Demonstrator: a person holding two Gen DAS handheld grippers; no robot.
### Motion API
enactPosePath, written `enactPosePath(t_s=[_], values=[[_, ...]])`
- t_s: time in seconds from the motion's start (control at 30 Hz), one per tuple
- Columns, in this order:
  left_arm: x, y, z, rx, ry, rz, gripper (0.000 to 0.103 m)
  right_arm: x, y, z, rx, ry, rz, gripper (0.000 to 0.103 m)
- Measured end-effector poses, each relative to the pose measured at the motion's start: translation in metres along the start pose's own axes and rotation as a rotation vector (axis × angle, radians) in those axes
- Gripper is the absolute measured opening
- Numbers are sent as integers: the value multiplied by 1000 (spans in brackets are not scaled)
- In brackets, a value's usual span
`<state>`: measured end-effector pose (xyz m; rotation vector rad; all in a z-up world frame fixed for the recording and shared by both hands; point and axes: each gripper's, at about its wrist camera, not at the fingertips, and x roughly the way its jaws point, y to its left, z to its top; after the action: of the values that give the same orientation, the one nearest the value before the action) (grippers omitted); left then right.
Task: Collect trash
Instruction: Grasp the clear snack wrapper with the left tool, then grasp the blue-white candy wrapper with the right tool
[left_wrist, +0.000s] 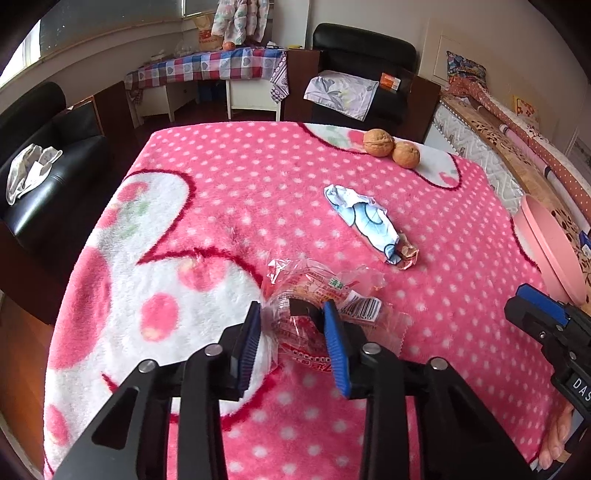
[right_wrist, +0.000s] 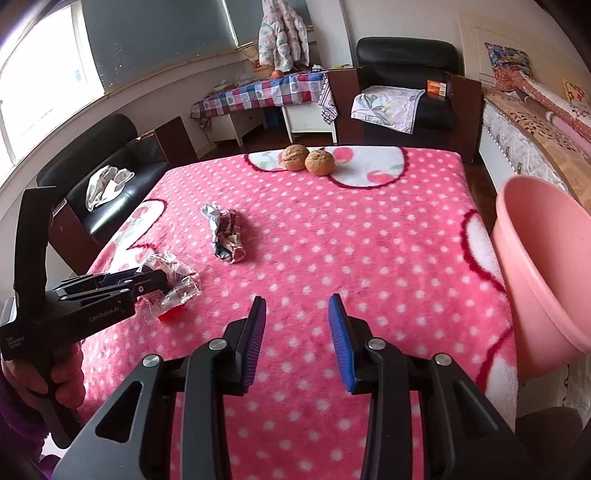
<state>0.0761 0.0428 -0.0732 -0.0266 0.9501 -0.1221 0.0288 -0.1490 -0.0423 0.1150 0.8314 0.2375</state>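
A clear plastic wrapper with red print and a barcode (left_wrist: 325, 295) lies on the pink dotted blanket (left_wrist: 258, 177). My left gripper (left_wrist: 293, 314) has its blue pads on either side of the wrapper; I cannot tell whether they press on it. The wrapper also shows in the right wrist view (right_wrist: 173, 284), at the left gripper's tip (right_wrist: 147, 282). A crumpled blue-and-white paper wrapper (left_wrist: 369, 221) lies further off, also seen in the right wrist view (right_wrist: 227, 236). My right gripper (right_wrist: 297, 314) is open and empty above the blanket. A pink basin (right_wrist: 543, 258) stands at the right edge.
Two walnuts (right_wrist: 308, 158) lie at the blanket's far edge. Black armchairs stand on the left (left_wrist: 48, 147) and behind (left_wrist: 362, 74). A checkered table (left_wrist: 207, 66) stands at the back. A bed with patterned covers (left_wrist: 498, 122) runs along the right.
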Motion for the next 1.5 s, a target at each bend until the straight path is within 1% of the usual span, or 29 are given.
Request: enactPosePath(t_s=[0.03,0.17,0.37,0.53,0.63,0.73,0.77,0.8,0.83,0.93,1.17,1.27,1.3,1.33,1.37,1.43,1.5], values=[[0,1,0,-3,-1,-1,23,0,2,1,-5,0,0,36],[-4,3,0,-4,-11,-9,21,2,10,7,-28,-5,9,36],[-18,7,-1,0,-49,-7,19,12,26,22,-51,-5,63,36],[-21,17,-3,-30,-44,-5,19,30,40,35,-55,20,102,36],[-20,24,-5,-47,-33,-6,19,43,47,41,-73,29,99,36],[-18,27,-7,-58,-22,-11,19,58,51,47,-69,58,93,37],[-17,27,-7,-58,-20,-12,19,64,52,49,-60,71,99,38],[-17,27,-7,-59,-19,-12,19,67,52,49,-56,77,103,42],[-16,27,-8,-61,-18,-12,19,71,54,51,-51,84,109,44],[-15,28,-8,-69,-13,-16,19,79,58,53,-54,92,116,44],[-12,27,-6,-75,-6,-17,19,96,63,56,-86,108,63,44],[-12,26,-5,-76,-6,-15,19,98,63,54,-107,118,64,44],[-12,26,-5,-76,-7,-15,19,96,63,54,-111,110,61,40],[-12,25,-5,-76,-8,-14,19,95,63,54,-113,104,60,28],[-13,25,-5,-76,-9,-12,19,94,64,53,-118,102,59,27],[-14,24,-5,-77,-9,-10,19,91,63,52,-120,94,63,23],[-15,24,-4,-78,-12,-8,19,86,64,51,-131,79,65,23]])
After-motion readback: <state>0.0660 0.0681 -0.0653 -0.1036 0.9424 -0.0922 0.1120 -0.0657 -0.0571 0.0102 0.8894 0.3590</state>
